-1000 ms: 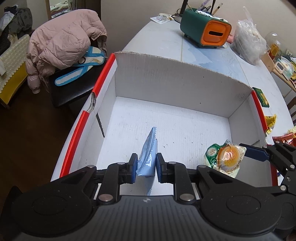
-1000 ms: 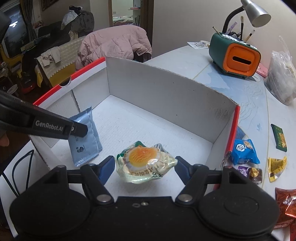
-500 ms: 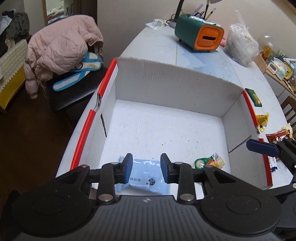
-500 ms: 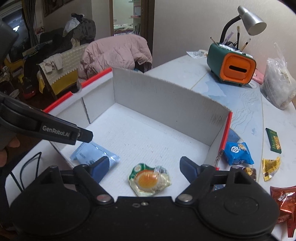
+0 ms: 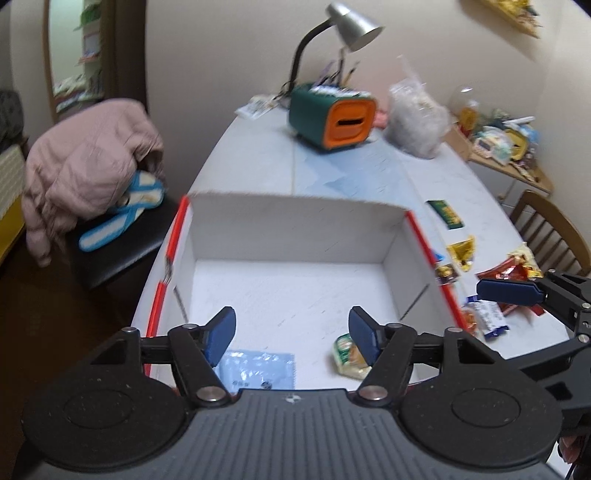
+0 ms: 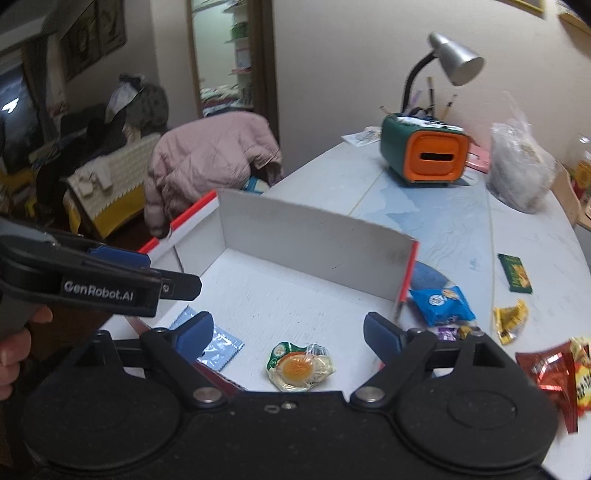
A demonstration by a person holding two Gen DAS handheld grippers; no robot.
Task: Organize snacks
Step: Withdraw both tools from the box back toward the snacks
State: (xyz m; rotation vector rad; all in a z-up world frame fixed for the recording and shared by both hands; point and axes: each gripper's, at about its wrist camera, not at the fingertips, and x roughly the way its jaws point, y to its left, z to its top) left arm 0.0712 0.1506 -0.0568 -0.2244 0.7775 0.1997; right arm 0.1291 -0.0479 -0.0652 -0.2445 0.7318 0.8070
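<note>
A white cardboard box with red edges point(image 5: 295, 221) point(image 6: 314, 236) sits on the table. Inside it lie a flat light-blue packet point(image 5: 258, 373) point(image 6: 221, 345) and a clear snack pack with an orange centre point(image 6: 300, 365) point(image 5: 349, 356). My left gripper point(image 5: 291, 334) is open and empty, above the box's near edge; it also shows in the right wrist view point(image 6: 122, 277). My right gripper point(image 6: 288, 332) is open and empty above the near part of the box, and one of its fingers point(image 5: 509, 291) shows at the right of the left wrist view.
Loose snacks lie on the table right of the box: a blue bag point(image 6: 441, 304), a yellow wrapper point(image 6: 511, 319), a green bar point(image 6: 515, 273), red packets point(image 6: 554, 373). A green-orange desk organizer point(image 5: 332, 118), a lamp point(image 5: 354, 26) and a plastic bag point(image 5: 417, 125) stand further back. A chair with a pink jacket point(image 5: 85, 166) is at the left.
My left gripper let go of the blue packet, which now lies flat in the box, and opened wide. Both grippers have pulled back and up from the box.
</note>
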